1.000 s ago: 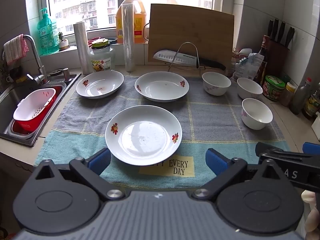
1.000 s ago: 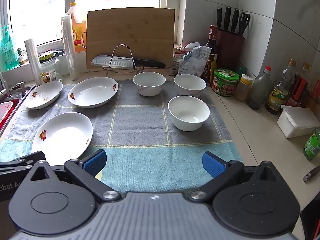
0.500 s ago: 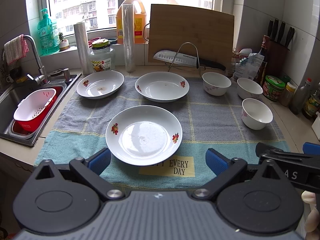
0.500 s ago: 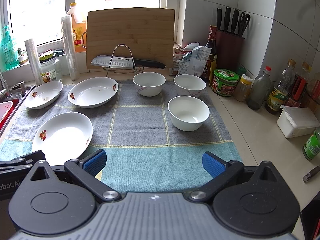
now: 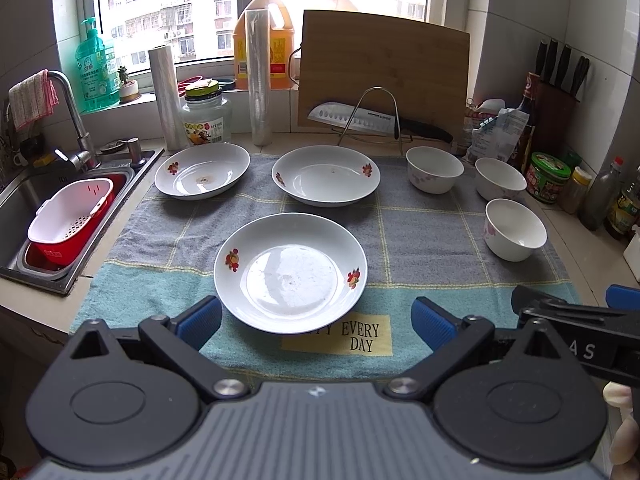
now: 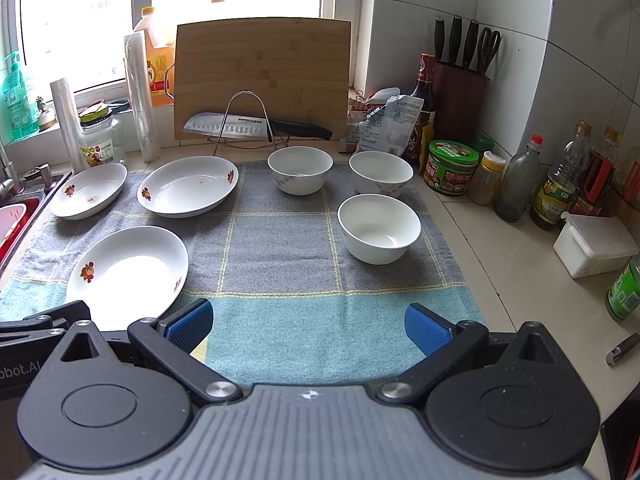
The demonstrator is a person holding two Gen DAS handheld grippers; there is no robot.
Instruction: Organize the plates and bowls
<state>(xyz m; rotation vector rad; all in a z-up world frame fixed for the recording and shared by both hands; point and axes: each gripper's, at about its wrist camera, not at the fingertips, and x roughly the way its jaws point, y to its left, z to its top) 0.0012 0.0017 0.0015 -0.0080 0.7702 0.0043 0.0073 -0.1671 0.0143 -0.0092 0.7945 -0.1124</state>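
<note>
Nothing really moved since a second earlier; both grippers hung in the same spots at the near edge of the counter and all the dishes sat where they had been.

Left gripper (image 5: 316,320) was spread wide with nothing between its blue pads, hovering just short of the near plate (image 5: 290,267), which lay on the teal band of the dish towel (image 5: 420,236) partly covering the yellow "EVERY DAY" patch (image 5: 352,338). Two more flower-print plates lay further back on the grey part: the far-left plate (image 5: 202,171) close to the sink (image 5: 24,216) and the far-middle plate (image 5: 326,175) in front of the cleaver (image 5: 352,119) on its wire rack.

Right gripper (image 6: 308,322) was also wide open and empty, over the teal strip. Three white bowls were grouped on the right side of the towel, none touching: the near bowl (image 6: 379,229), the far-left bowl (image 6: 300,170) and the far-right bowl (image 6: 381,172) right at the towel's edge, near the green-lidded jar (image 6: 453,167). A bamboo cutting board (image 6: 262,76) leaned against the far wall behind it all.
</note>
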